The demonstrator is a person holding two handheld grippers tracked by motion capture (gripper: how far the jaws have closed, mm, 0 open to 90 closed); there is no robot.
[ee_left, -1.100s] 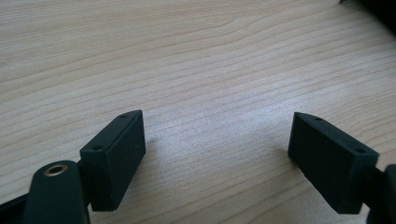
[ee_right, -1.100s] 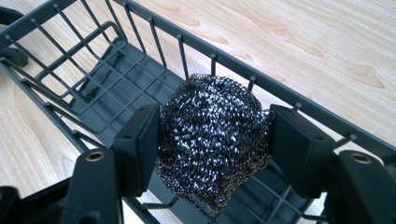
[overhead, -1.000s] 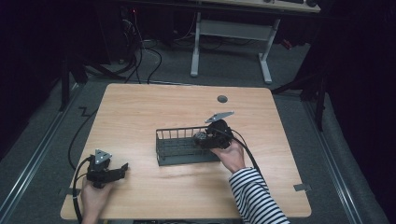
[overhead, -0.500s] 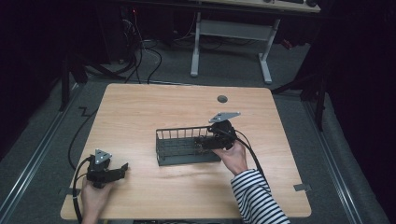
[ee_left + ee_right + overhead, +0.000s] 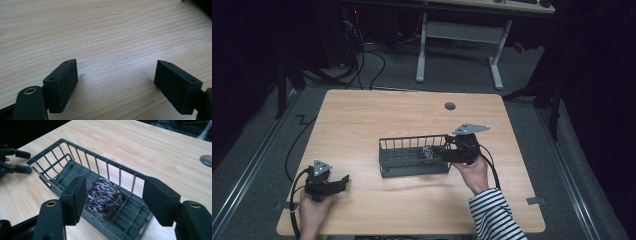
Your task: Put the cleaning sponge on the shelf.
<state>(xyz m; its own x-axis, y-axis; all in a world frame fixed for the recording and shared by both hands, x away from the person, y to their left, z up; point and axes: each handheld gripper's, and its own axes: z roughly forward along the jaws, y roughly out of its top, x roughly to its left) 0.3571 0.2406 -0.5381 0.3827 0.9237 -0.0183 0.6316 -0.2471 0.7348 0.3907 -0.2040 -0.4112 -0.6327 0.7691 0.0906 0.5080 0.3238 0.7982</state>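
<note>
The right gripper [image 5: 443, 151] is hanging over the right end of the wire basket [image 5: 412, 170], its jaws standing apart with nothing pressed between them; they have just been closing, yet in the right gripper view a clear gap is showing on either side. The steel scouring ball [image 5: 104, 196] is lying on the basket floor below and just beyond those jaws, nearer the left pad than the right one, and the pads are not touching it. The hand [image 5: 472, 172] carrying this gripper is coming in from the near edge of the table, the striped sleeve [image 5: 494, 215] trailing behind it, and the tool is pointing leftward along the basket. In the high view the ball [image 5: 427, 152] is sitting in the right part of the basket, close against the far wire wall. Well apart, at the near left corner of the table [image 5: 362, 120], the left gripper [image 5: 343, 181] is resting low over the bare wood, its jaws spread wide and holding nothing, the other hand [image 5: 312, 210] gripping it from below.
</note>
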